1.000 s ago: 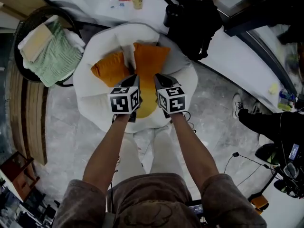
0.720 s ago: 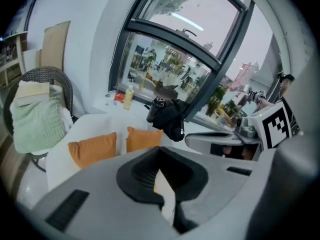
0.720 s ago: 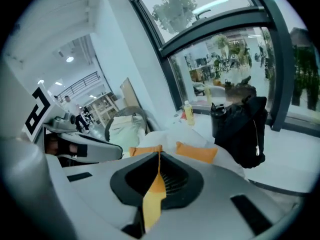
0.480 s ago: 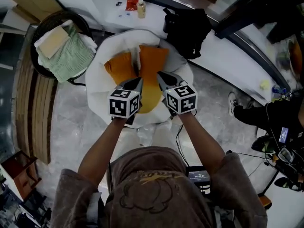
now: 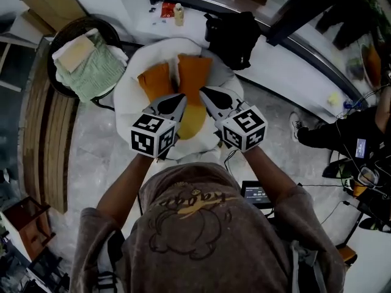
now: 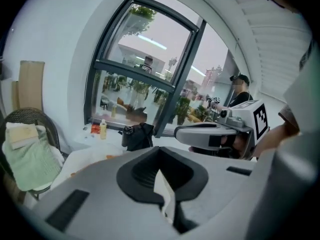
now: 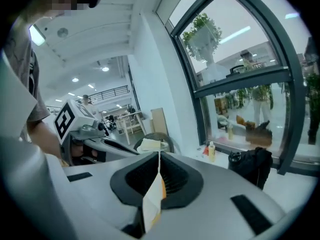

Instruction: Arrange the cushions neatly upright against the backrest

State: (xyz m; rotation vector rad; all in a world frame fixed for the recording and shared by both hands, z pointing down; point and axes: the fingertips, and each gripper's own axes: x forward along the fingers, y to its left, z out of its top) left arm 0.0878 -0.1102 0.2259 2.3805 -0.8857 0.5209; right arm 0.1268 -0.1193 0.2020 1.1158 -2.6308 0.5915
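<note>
Two orange cushions lie on a round white chair in the head view. The longer cushion runs from the backrest toward the seat's front, and the smaller one lies to its left. Both grippers hover high above the seat, side by side and apart from the cushions. My left gripper is shut, with only a thin slit between its jaws. My right gripper is shut too, and white and orange show through its slit. Neither holds anything.
A wicker chair with a green blanket stands left of the white chair. A black bag and a bottle sit on the window ledge behind. Wooden slats run at far left. Cables and a small device lie on the floor at right.
Both grippers have risen from just over the long cushion's front end, still shut. The head camera rose as well, so the chair looks smaller and the person's top fills the bottom.
</note>
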